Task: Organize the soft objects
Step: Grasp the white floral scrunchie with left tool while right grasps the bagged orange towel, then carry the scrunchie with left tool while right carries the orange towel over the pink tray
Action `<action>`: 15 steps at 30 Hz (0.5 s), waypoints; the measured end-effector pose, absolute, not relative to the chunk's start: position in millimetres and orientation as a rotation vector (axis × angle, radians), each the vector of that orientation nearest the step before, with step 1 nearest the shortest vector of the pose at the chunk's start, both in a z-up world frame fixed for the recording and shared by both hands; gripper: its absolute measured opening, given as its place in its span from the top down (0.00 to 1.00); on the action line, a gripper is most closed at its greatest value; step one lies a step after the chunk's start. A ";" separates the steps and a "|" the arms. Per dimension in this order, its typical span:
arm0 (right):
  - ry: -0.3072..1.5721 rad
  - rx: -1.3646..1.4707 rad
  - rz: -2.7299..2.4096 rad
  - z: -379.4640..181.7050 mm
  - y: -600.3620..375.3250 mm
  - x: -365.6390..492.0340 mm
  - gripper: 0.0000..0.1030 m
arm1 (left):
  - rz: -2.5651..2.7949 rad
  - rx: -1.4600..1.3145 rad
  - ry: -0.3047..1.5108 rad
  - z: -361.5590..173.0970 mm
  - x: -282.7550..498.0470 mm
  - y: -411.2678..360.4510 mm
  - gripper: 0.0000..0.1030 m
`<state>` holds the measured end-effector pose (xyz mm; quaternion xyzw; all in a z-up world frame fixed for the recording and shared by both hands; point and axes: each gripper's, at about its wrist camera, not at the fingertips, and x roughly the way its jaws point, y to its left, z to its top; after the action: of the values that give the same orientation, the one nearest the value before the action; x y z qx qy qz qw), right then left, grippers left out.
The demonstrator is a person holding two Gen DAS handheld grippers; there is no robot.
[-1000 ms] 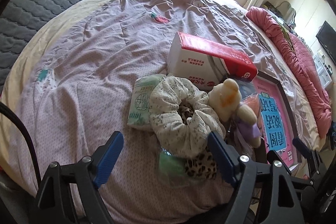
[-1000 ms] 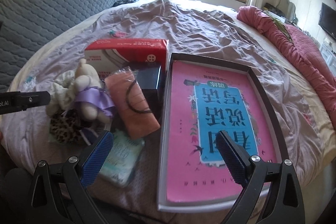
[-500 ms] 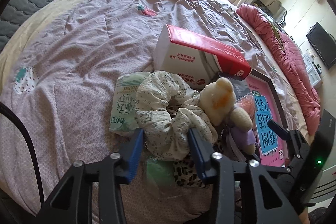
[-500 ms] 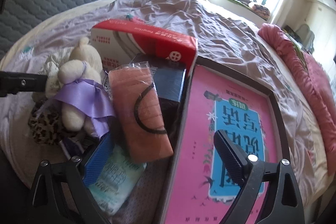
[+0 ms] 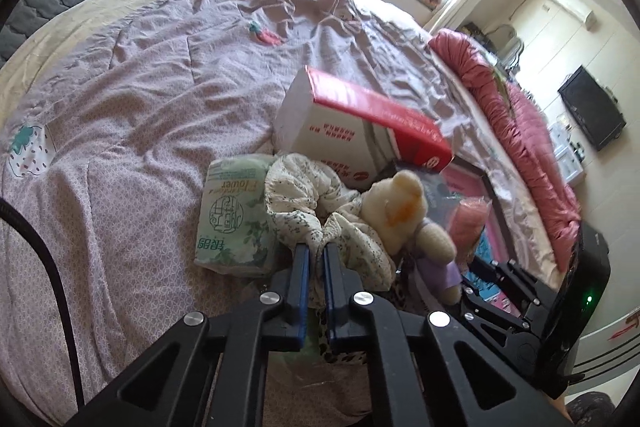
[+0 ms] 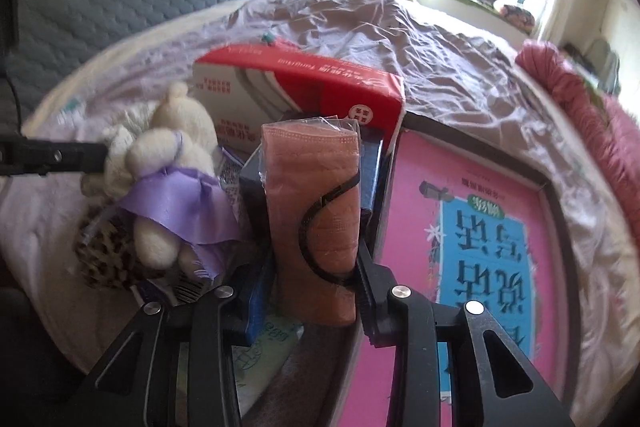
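Soft goods on bed, both grippers engaged

Left gripper (image 5: 315,261): jaws clenched on a fold of the floral scrunchie (image 5: 316,203), fabric bunched between the blue pads. The scrunchie's ring lies straight ahead of the fingers, resting against the green tissue pack (image 5: 232,219) to its left and the plush bear (image 5: 404,211) to its right.

Right gripper (image 6: 316,291): jaws closing on the wrapped pink mask pack (image 6: 316,211), pads already pressing its lower sides. Its long axis runs away from the fingers, roughly in line with them, so a lift along that axis should, in my judgement, clear it from the dark box (image 6: 256,187) beneath.

Beyond: red-and-white carton (image 6: 296,87), pink-lidded box (image 6: 480,239) to the right, leopard-print fabric (image 6: 100,259) under the bear.

Farthest: mauve bedspread (image 5: 160,75), rolled pink quilt (image 5: 520,131).
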<state>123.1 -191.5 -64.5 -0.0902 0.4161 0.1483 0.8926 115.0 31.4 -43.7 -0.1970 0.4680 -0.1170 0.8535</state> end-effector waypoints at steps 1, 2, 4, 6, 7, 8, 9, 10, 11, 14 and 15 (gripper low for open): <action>0.860 -0.139 0.320 -61.5 -197.5 123.4 0.63 | -0.246 -0.421 0.972 -41.4 113.8 32.8 0.94; 0.856 -0.120 0.320 -59.4 -200.1 123.1 0.63 | -0.250 -0.422 0.966 -39.9 113.0 33.2 0.94; 0.842 -0.094 0.316 -53.8 -205.7 120.5 0.63 | -0.259 -0.421 0.950 -35.2 110.9 33.4 0.95; 0.837 -0.063 0.317 -49.6 -208.9 117.5 0.64 | -0.269 -0.413 0.934 -29.9 108.5 31.6 0.96; 0.837 -0.041 0.314 -46.7 -211.6 116.3 0.64 | -0.268 -0.409 0.929 -27.9 107.1 31.4 0.96; 0.833 -0.031 0.316 -44.6 -213.1 113.8 0.64 | -0.269 -0.409 0.920 -25.5 105.1 31.2 0.96; 0.828 -0.023 0.316 -41.9 -214.5 112.4 0.64 | -0.271 -0.409 0.911 -22.8 103.4 31.0 0.96; 0.824 -0.017 0.316 -39.2 -215.7 110.4 0.64 | -0.272 -0.407 0.900 -18.7 101.4 30.9 0.96; 0.821 -0.014 0.318 -36.2 -216.4 107.6 0.64 | -0.267 -0.402 0.894 -15.9 100.2 30.8 0.96; 0.805 -0.002 0.324 -27.9 -218.8 100.1 0.64 | -0.264 -0.387 0.871 -6.0 95.7 30.6 0.96; 0.800 0.003 0.325 -25.2 -219.3 98.5 0.64 | -0.264 -0.387 0.865 -3.3 94.4 31.2 0.96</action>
<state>98.5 -219.3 -25.2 0.0014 0.3878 0.1575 0.9082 94.4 31.2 -3.3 -0.1858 0.4152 -0.1268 0.8815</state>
